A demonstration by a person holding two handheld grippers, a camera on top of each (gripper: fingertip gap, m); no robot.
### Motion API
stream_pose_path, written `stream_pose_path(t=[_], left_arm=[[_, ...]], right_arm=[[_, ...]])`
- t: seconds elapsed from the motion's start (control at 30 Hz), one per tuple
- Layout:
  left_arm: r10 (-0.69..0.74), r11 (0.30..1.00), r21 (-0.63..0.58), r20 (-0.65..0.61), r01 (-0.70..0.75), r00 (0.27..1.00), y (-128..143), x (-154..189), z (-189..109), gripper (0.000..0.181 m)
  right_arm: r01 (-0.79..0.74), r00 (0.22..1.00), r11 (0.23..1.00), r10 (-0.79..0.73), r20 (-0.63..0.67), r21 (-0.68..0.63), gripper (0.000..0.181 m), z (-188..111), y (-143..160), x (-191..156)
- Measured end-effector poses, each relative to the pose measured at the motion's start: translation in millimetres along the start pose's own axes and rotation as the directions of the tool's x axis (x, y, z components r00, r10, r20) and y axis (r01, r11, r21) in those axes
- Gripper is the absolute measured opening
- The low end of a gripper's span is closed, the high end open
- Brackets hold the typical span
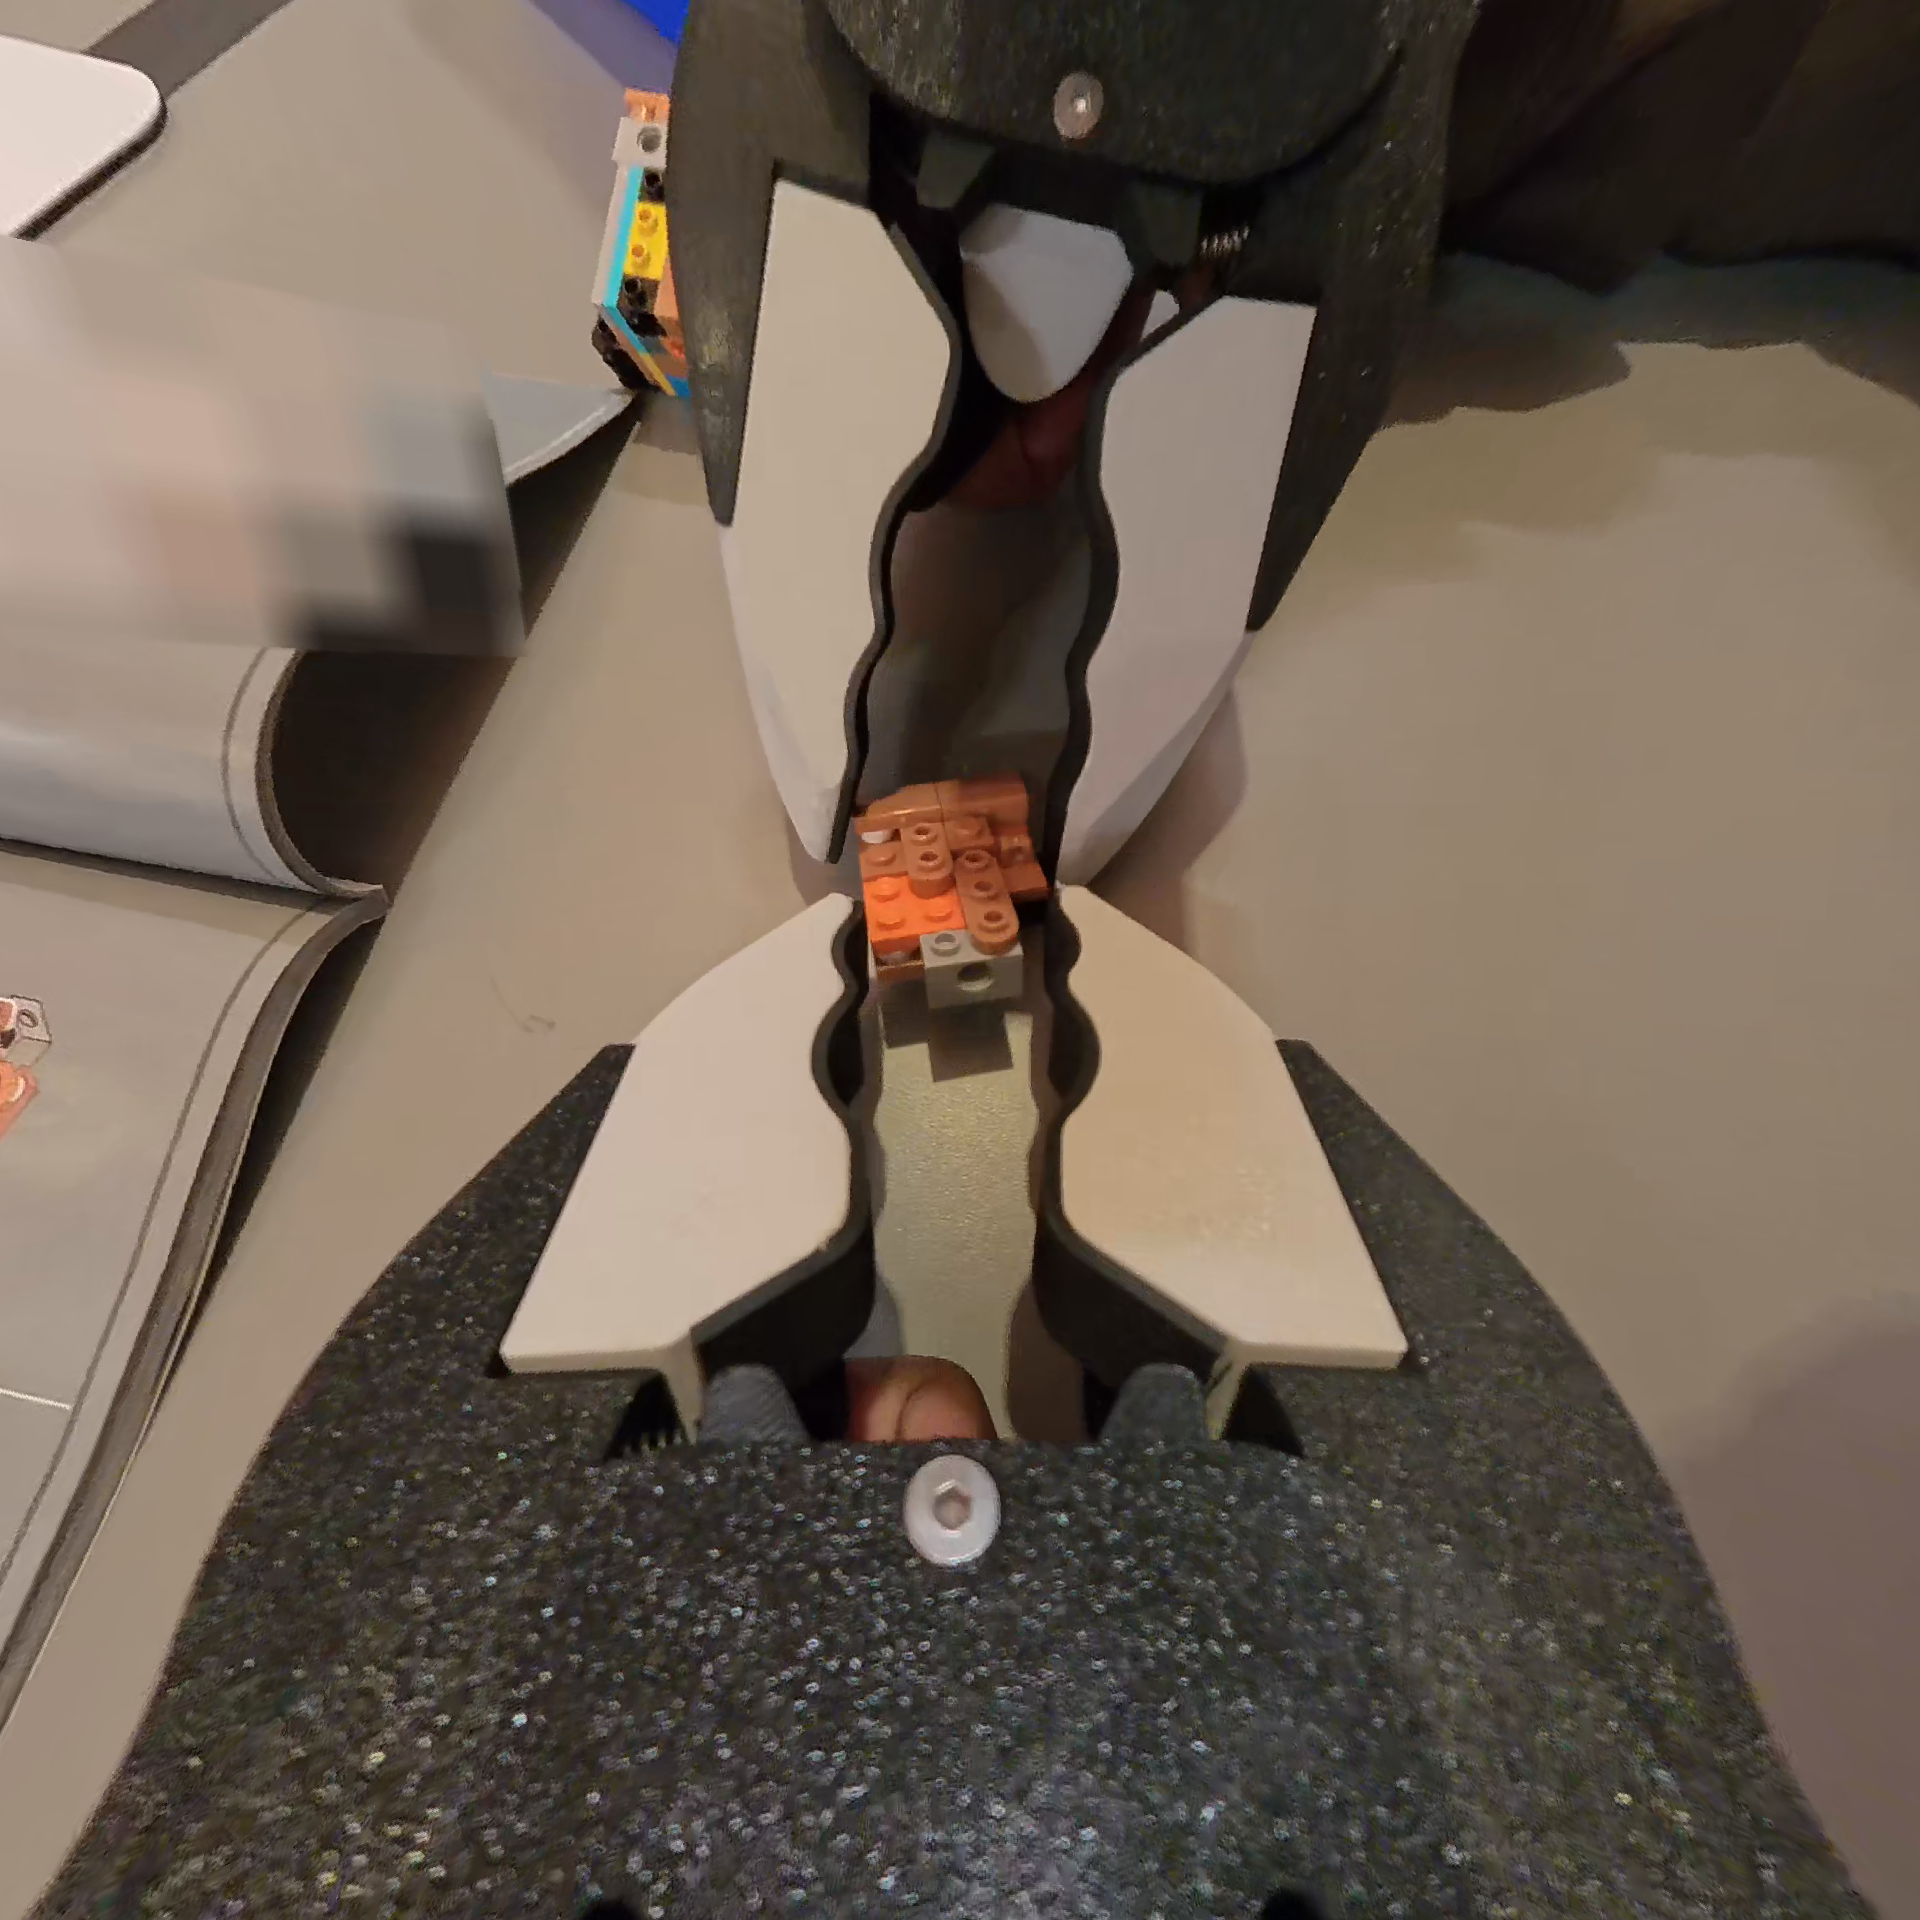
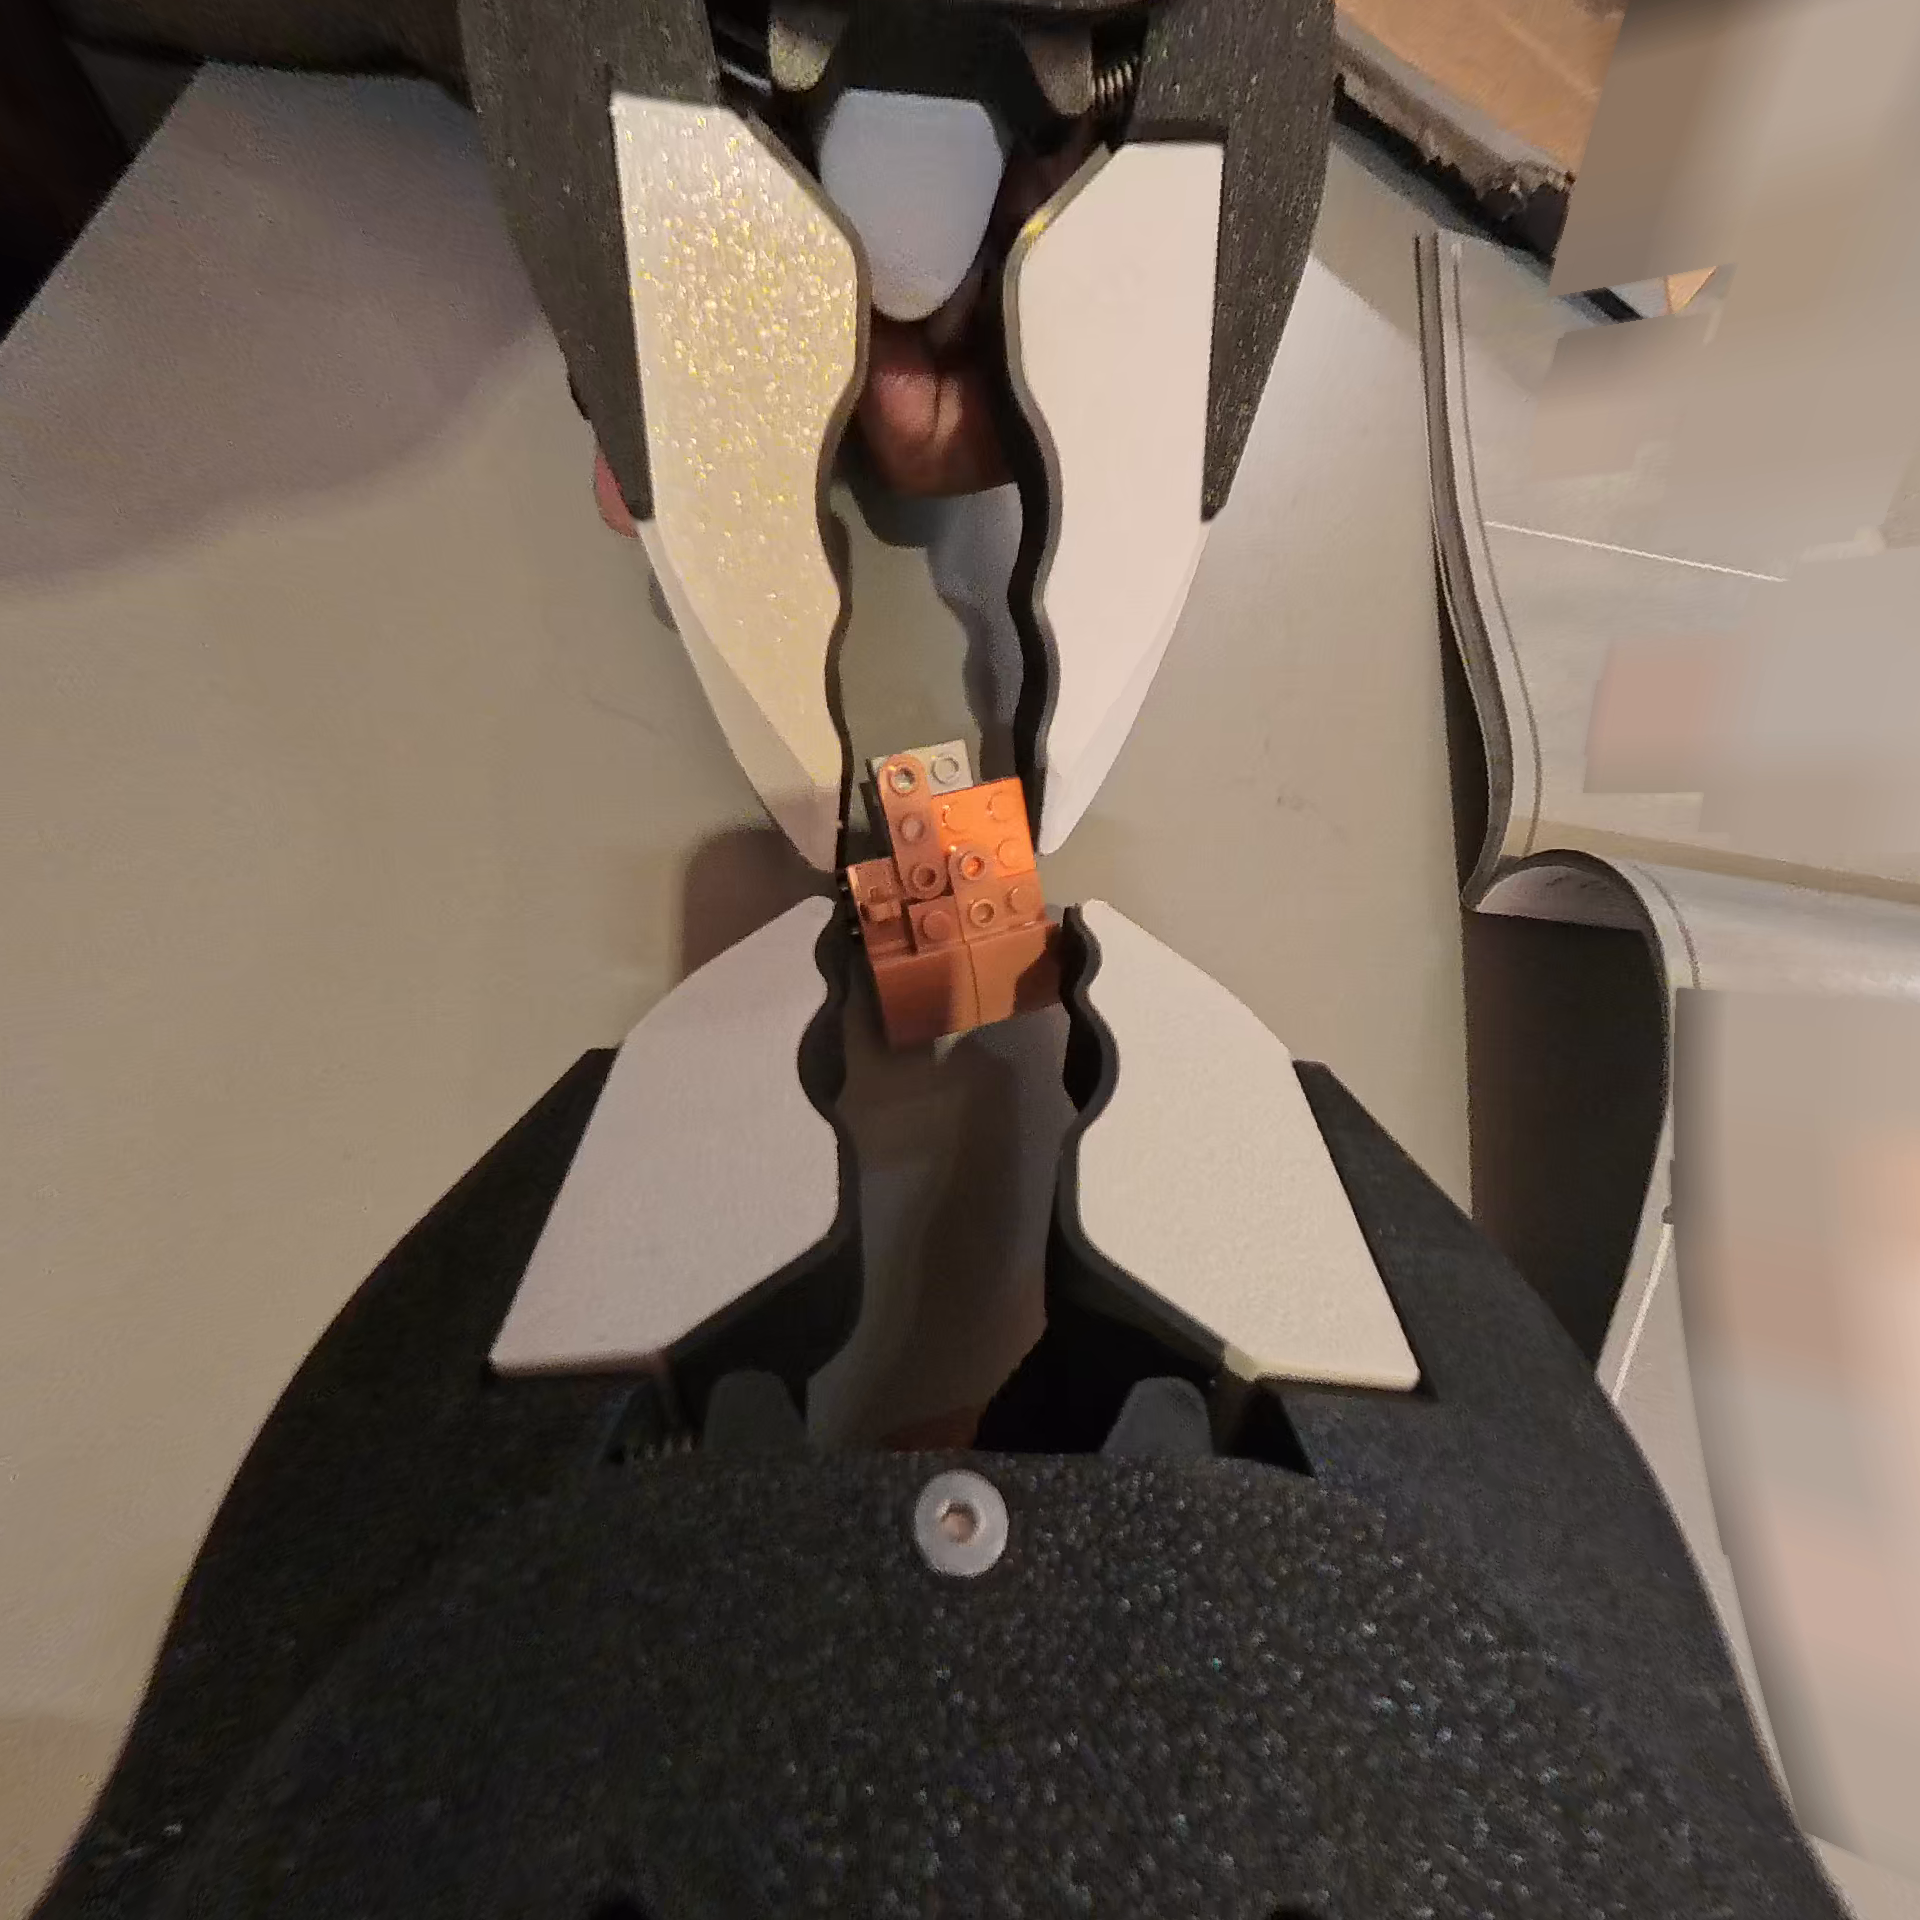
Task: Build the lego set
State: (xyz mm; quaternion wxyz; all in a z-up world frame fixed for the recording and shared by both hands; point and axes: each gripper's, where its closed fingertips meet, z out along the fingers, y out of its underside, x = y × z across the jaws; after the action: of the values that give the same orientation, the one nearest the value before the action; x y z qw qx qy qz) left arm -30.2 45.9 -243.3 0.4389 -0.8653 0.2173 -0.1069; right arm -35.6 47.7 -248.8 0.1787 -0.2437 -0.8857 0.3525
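A small orange and brown lego assembly (image 1: 951,868) with a grey brick (image 1: 971,971) at one end hangs above the beige table between my two grippers, which face each other tip to tip. My left gripper (image 1: 956,930) is shut on the end with the grey brick. My right gripper (image 1: 956,847) comes in from the top of the left wrist view, shut on the brown end. In the right wrist view, my right gripper (image 2: 956,930) holds the brown end of the assembly (image 2: 945,883) and my left gripper (image 2: 940,836) holds the far end.
An open instruction booklet (image 1: 156,935) lies on the table at the left; it also shows in the right wrist view (image 2: 1538,727). A partly built model (image 1: 644,260) of yellow, blue and black bricks stands beyond it. A white flat object (image 1: 62,125) lies at the far left. My left and right fingertips are right by each other.
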Motion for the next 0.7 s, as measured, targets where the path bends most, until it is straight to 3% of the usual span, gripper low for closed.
stream_pose_path(t=[0.7], left_arm=[[0.226, 0.953, 0.212, -0.021, -0.216, 0.974, -27, 14, -28, 0.046]], right_arm=[[-0.071, 0.991, 0.953, 0.035, 0.127, 0.294, 0.039, -26, -37, -12]])
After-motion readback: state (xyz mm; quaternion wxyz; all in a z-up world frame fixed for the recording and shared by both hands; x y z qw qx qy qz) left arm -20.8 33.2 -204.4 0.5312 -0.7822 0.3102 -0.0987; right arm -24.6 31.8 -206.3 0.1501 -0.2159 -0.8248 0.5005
